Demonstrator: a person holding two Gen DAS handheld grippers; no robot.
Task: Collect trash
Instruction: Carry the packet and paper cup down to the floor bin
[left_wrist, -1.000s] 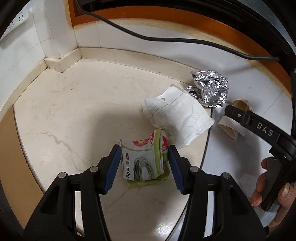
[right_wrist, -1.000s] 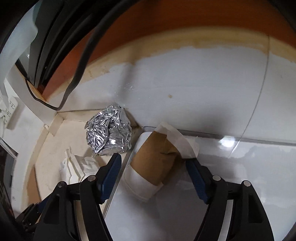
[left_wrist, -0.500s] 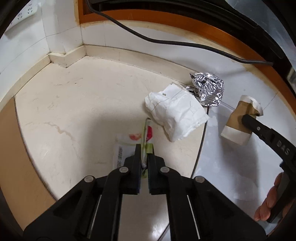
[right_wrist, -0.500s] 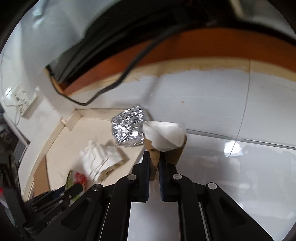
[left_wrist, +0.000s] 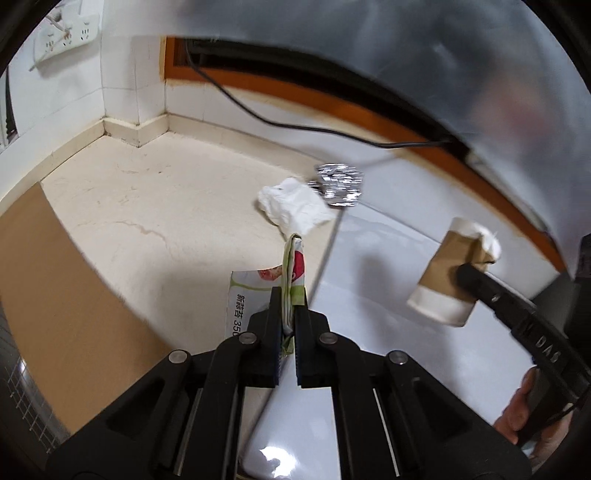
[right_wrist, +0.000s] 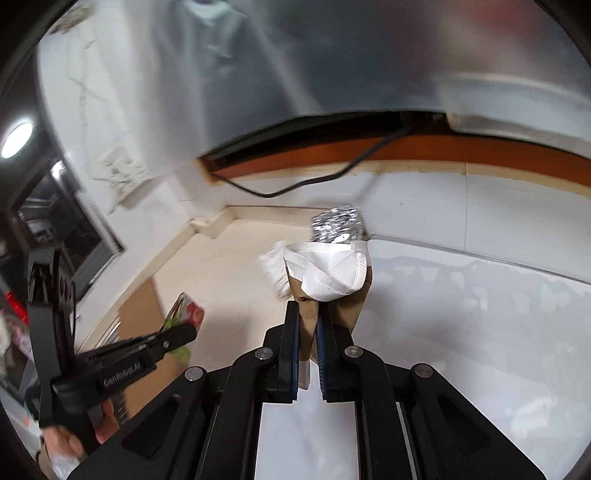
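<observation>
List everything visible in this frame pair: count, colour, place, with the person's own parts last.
wrapper: one, white and green with red print, pinched in the left gripper, off the floor
paper cup: one, brown with white rim and base, crushed, pinched in the right gripper
tissue: one, white, crumpled on the cream floor
foil ball: one, silver, on the floor just behind the tissue
cable: one, black, running along the wall
power strip: one, white, on the wall, upper left
left gripper: one, black, shut
right gripper: one, black with blue pads, shut
hand: one, holding the right gripper's handle
</observation>
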